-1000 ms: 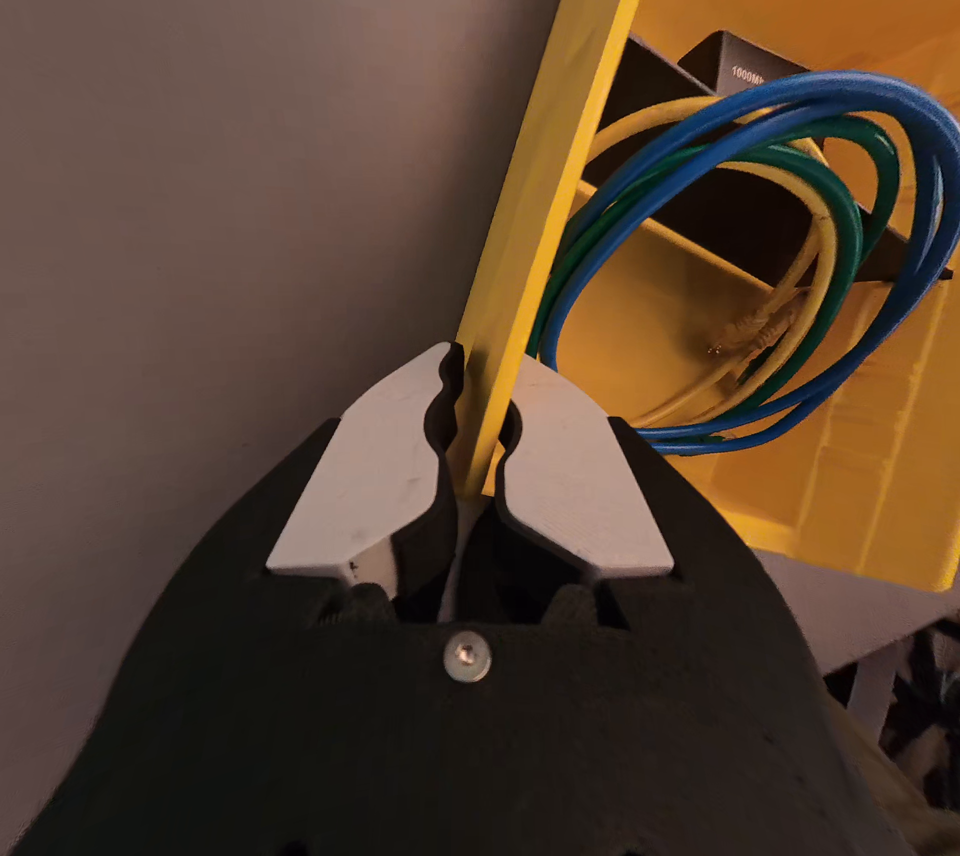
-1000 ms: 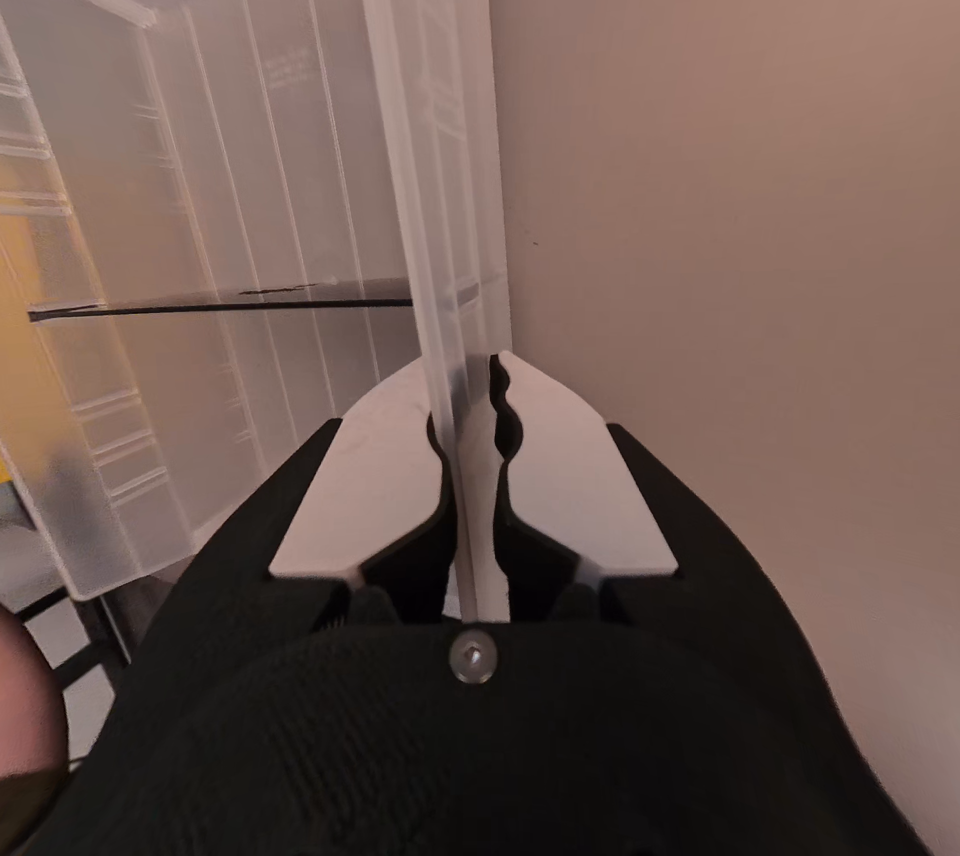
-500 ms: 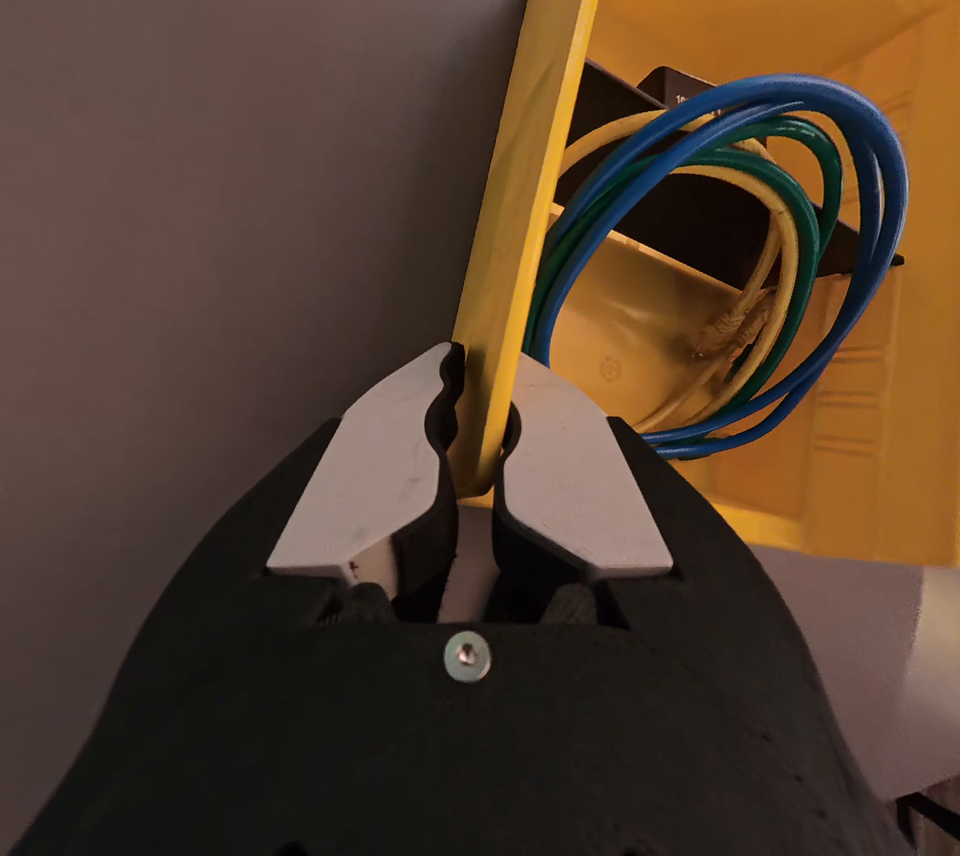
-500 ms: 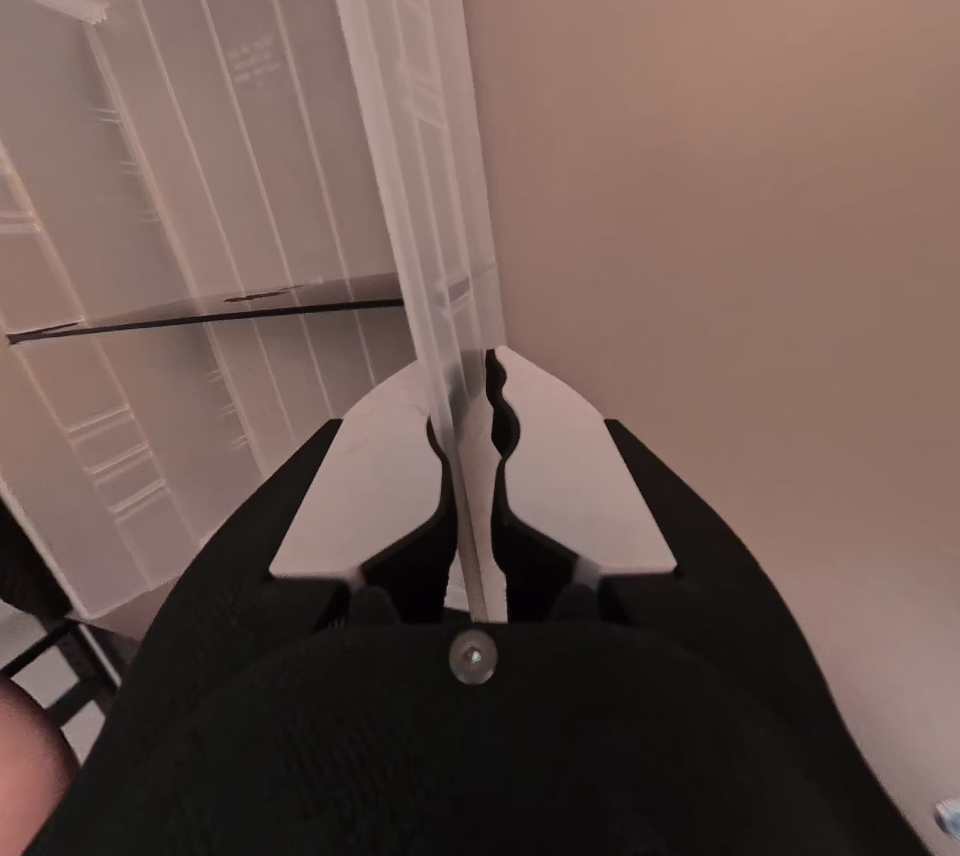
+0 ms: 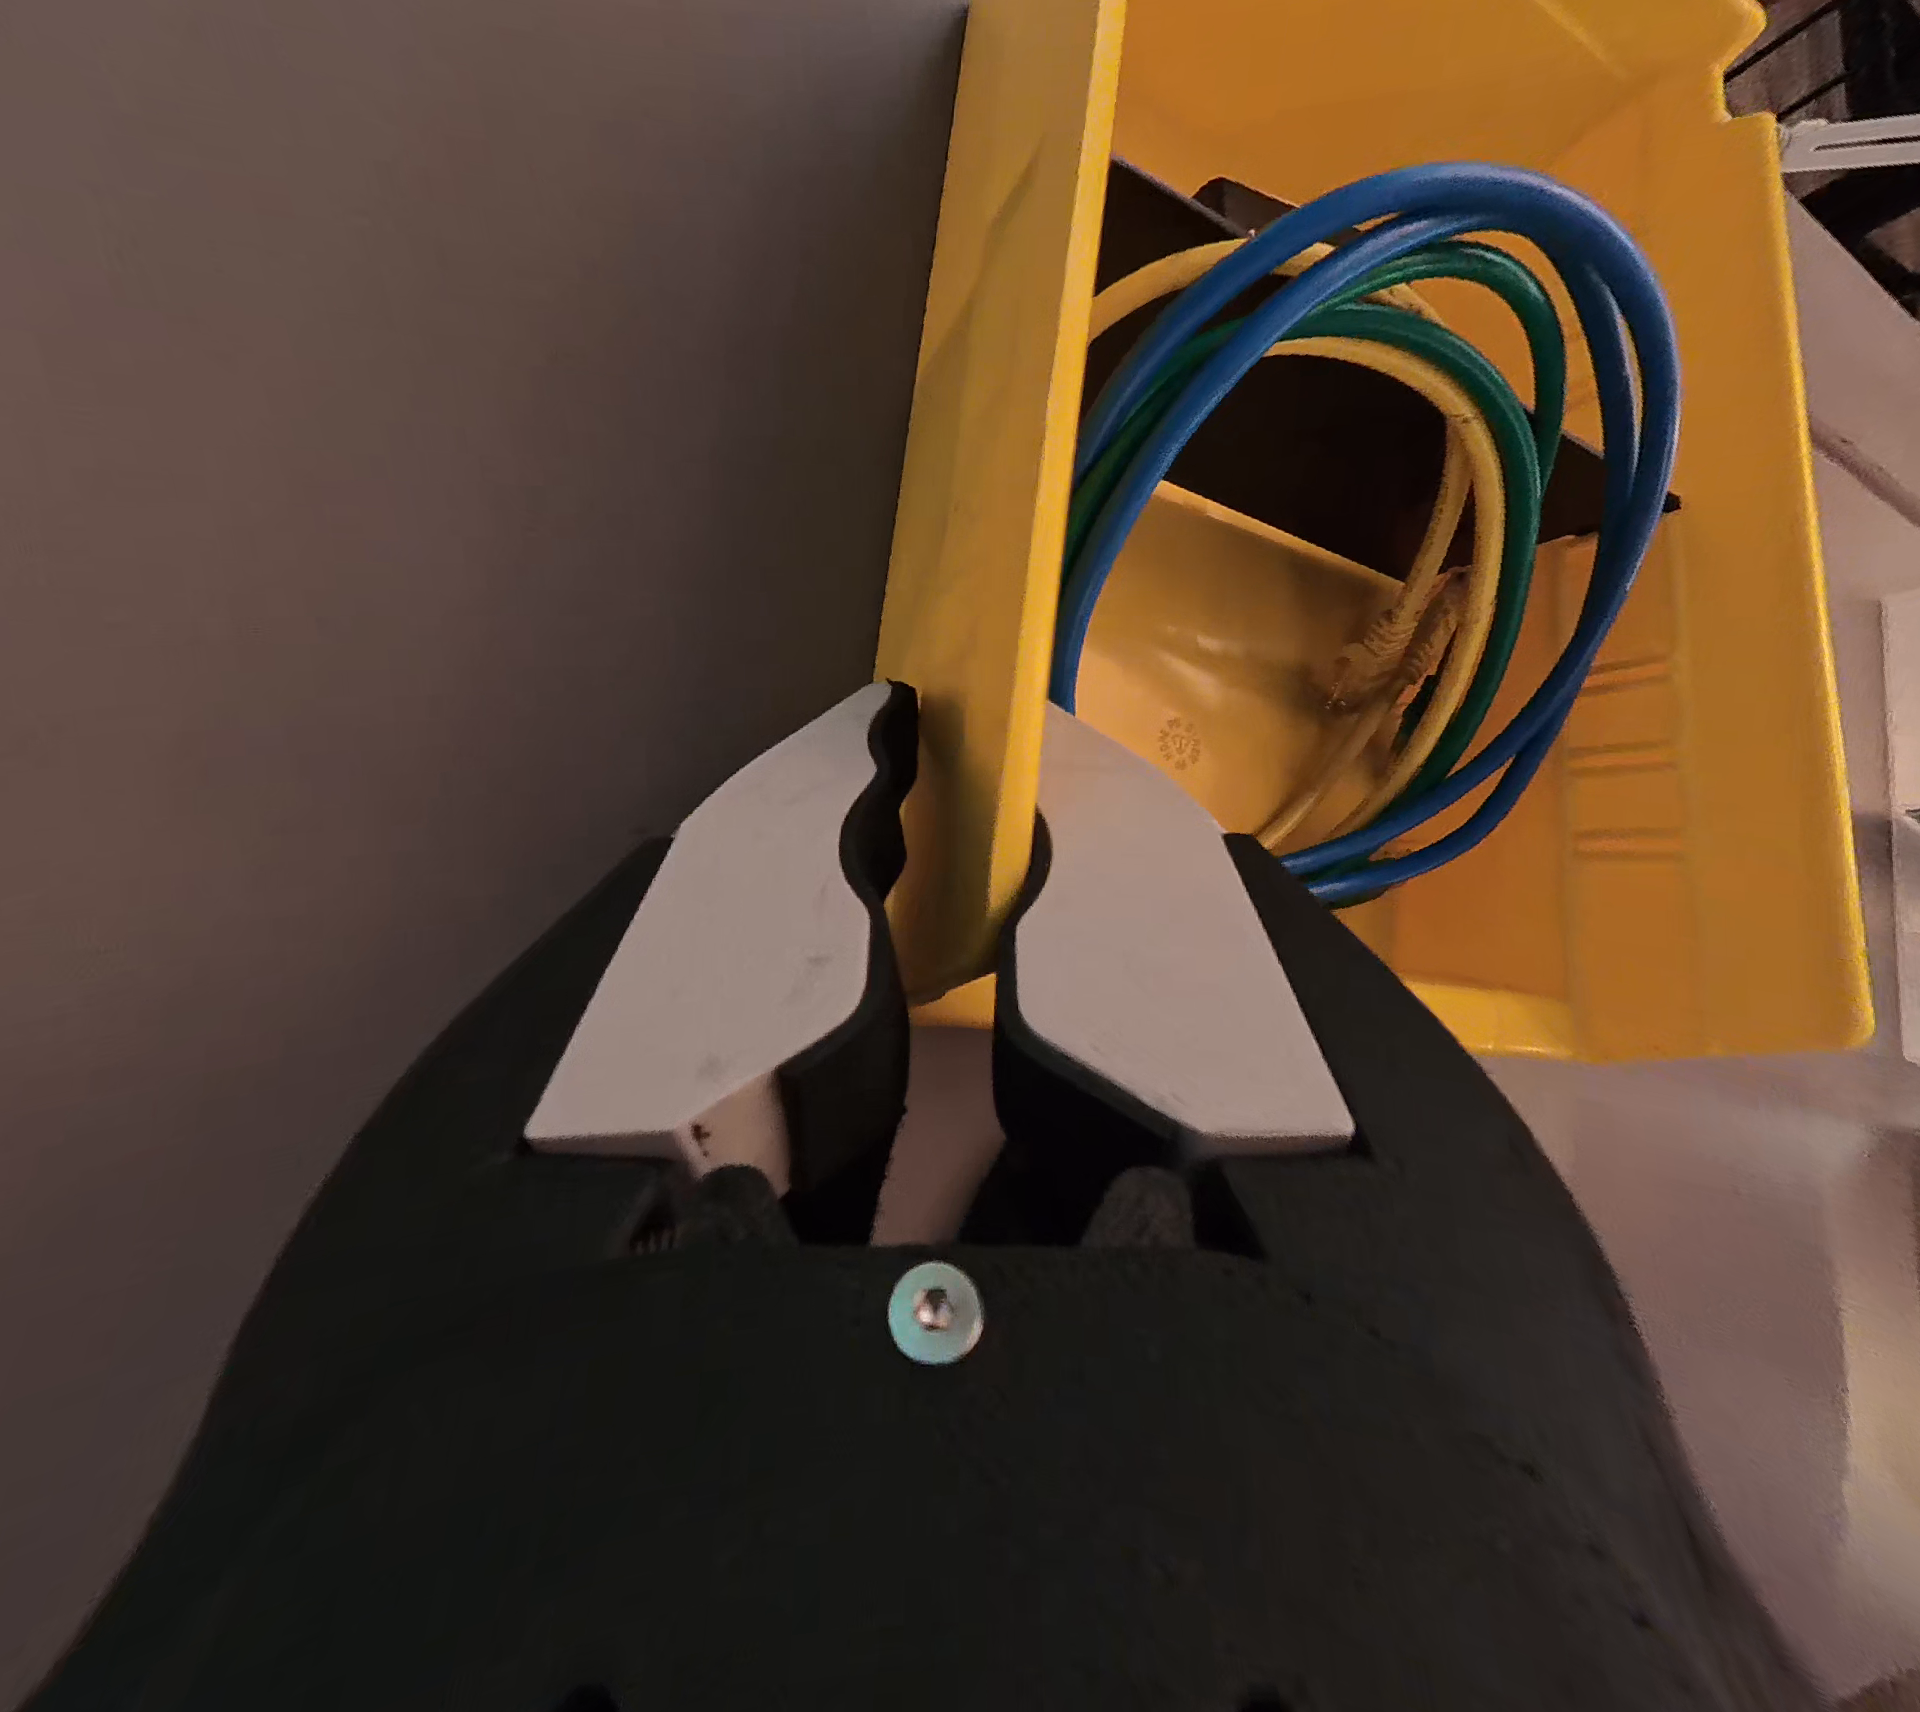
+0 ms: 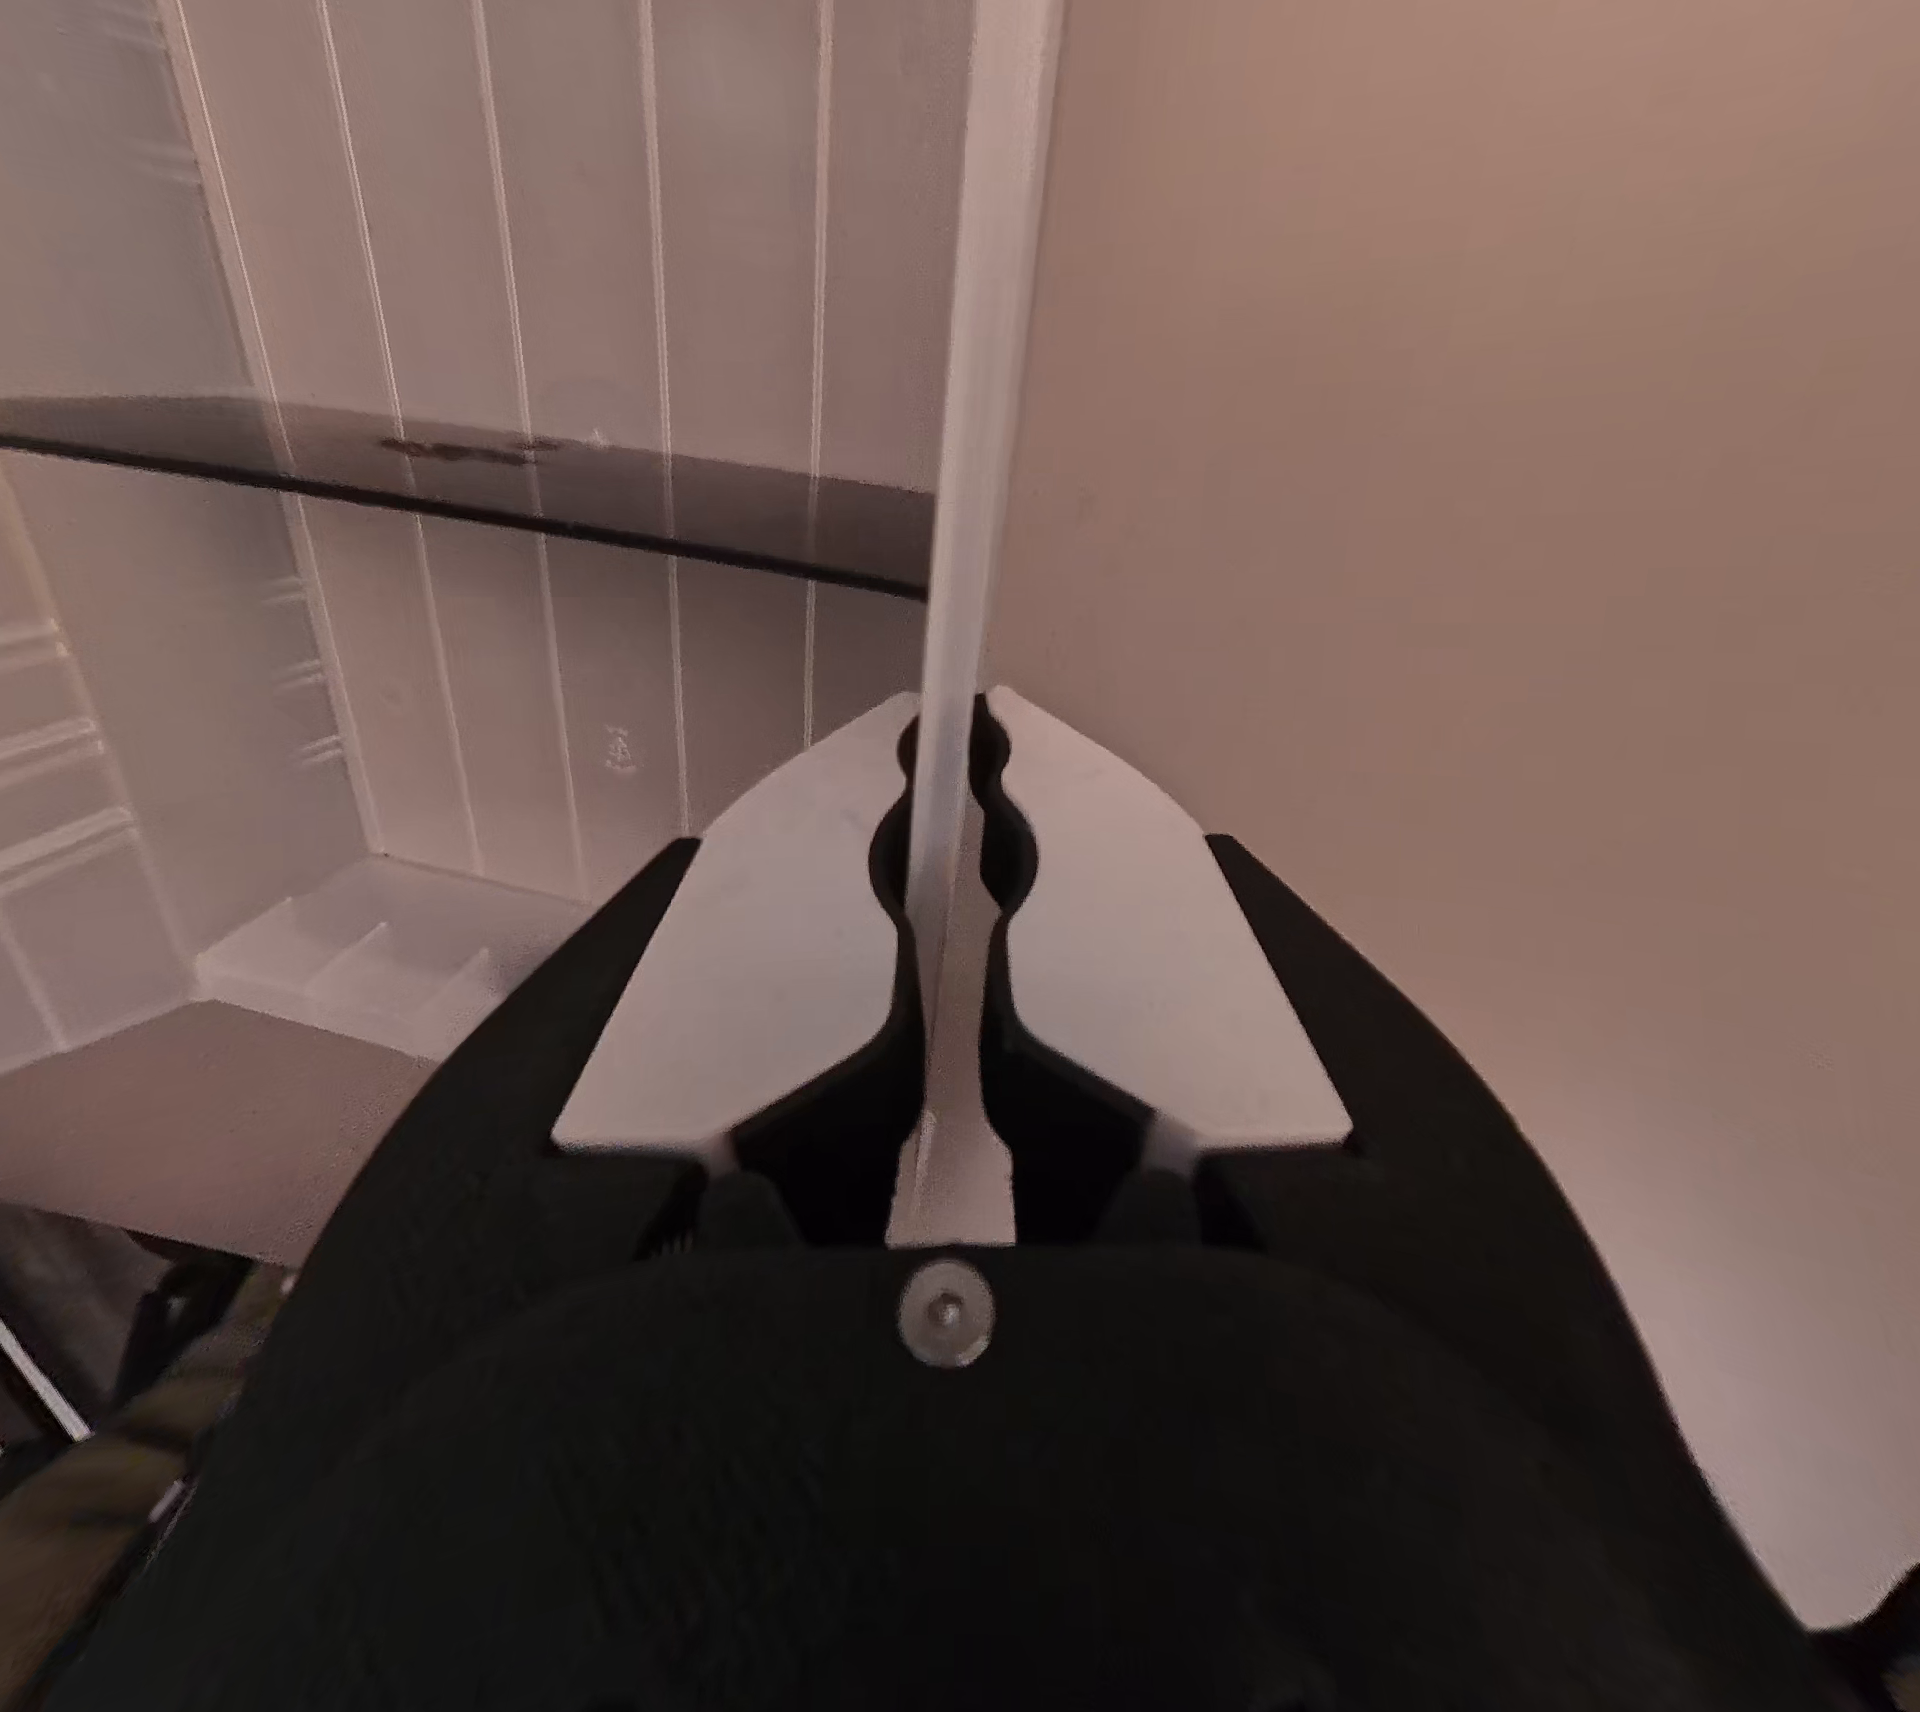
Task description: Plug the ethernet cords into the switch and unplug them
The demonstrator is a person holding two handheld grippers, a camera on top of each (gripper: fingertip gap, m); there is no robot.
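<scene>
left claw clamped yellow bin wall, cords coiled inside; right claw clamped clear bin wall.

The left gripper straddles the side wall of a bin. Inside that bin, coiled cords lie in front of the switch. The right gripper straddles the wall of a second bin, with a table to its right.
</scene>
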